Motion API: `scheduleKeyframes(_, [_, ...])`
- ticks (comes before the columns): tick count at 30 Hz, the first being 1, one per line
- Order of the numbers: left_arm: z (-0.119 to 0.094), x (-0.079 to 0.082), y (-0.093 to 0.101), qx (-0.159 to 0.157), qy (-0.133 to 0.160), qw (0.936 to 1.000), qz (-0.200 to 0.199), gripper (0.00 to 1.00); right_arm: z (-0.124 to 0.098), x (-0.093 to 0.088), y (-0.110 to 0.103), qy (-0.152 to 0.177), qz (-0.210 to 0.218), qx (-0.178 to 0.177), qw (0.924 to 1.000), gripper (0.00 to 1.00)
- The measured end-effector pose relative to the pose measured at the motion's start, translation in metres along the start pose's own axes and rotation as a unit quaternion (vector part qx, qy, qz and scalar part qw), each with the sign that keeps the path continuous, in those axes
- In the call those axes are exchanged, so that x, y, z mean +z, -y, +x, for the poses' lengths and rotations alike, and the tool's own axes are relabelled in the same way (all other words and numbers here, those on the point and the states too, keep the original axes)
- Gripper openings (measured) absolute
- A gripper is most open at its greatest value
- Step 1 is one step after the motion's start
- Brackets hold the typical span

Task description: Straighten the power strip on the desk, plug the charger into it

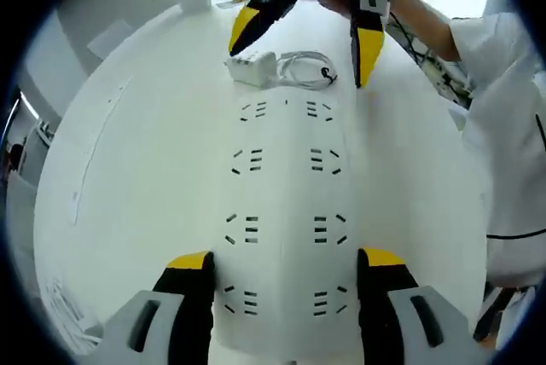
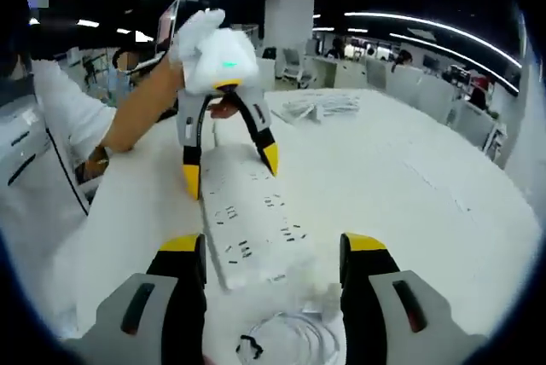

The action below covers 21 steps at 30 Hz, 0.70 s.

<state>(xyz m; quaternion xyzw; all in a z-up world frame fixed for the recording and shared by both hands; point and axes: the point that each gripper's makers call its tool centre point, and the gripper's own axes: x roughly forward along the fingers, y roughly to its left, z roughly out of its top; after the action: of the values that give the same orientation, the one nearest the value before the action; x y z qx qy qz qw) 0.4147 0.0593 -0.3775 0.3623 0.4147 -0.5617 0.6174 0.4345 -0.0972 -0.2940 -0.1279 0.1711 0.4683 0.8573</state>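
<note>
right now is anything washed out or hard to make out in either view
Left gripper view: bright even light blends the white power strip into the white desk; only the socket slots stand out. Right gripper view: dark room behind, and the charger cable near the bottom edge is blurred.

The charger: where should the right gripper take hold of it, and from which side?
Grip the charger across its white blocky body, probably from above: it lies flat on the desk beyond the power strip, its coiled cable beside it. The right gripper hovers open over it.
</note>
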Motion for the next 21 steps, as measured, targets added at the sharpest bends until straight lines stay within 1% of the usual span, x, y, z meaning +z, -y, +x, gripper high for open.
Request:
scheduleKeyframes(1, [0.000,0.001,0.001,-0.003,0.003,1.0000,0.007,0.69,-0.005,-0.003,0.007,0.006,0.001,-0.020,0.9998,0.62])
scheduleKeyframes(2, [0.000,0.000,0.001,-0.003,0.002,1.0000,0.007,0.69,-0.013,-0.012,0.022,0.002,-0.006,-0.063,0.9980,0.62])
scheduleKeyframes(3, [0.000,0.001,0.001,-0.003,0.003,1.0000,0.008,0.69,-0.016,-0.020,0.031,-0.006,-0.018,-0.089,0.9958,0.61])
scheduleKeyframes(4, [0.000,0.001,0.001,-0.003,0.003,1.0000,0.008,0.69,-0.017,-0.027,0.036,-0.015,-0.034,-0.106,0.9937,0.58])
scheduleKeyframes(5, [0.000,0.001,0.001,-0.002,0.003,1.0000,0.008,0.69,-0.015,-0.032,0.039,-0.019,-0.038,-0.113,0.9927,0.56])
scheduleKeyframes(6, [0.000,0.001,0.000,-0.003,0.004,1.0000,0.008,0.69,-0.013,-0.033,0.038,-0.016,-0.035,-0.112,0.9930,0.55])
scheduleKeyframes(9, [0.000,0.001,0.000,-0.003,0.010,0.9999,0.009,0.69,-0.002,-0.030,0.043,0.016,-0.012,-0.111,0.9936,0.53])
scheduleKeyframes(11, [0.000,0.000,-0.003,-0.004,0.011,0.9999,0.009,0.69,0.006,-0.030,0.048,0.024,-0.010,-0.107,0.9939,0.50])
scheduleKeyframes(14, [0.000,0.000,-0.003,-0.006,0.016,0.9998,0.012,0.69,0.018,-0.032,0.052,0.030,-0.020,-0.096,0.9947,0.49])
scheduleKeyframes(16, [0.000,0.001,-0.003,-0.009,0.022,0.9996,0.016,0.70,0.026,-0.038,0.058,0.024,-0.016,-0.094,0.9951,0.52])
scheduleKeyframes(17, [0.000,0.001,-0.002,-0.009,0.025,0.9995,0.018,0.70,0.027,-0.041,0.059,0.021,-0.018,-0.095,0.9951,0.52])
scheduleKeyframes(21, [0.000,0.001,-0.002,-0.010,0.026,0.9994,0.018,0.70,0.032,-0.043,0.053,0.030,-0.032,-0.072,0.9964,0.48])
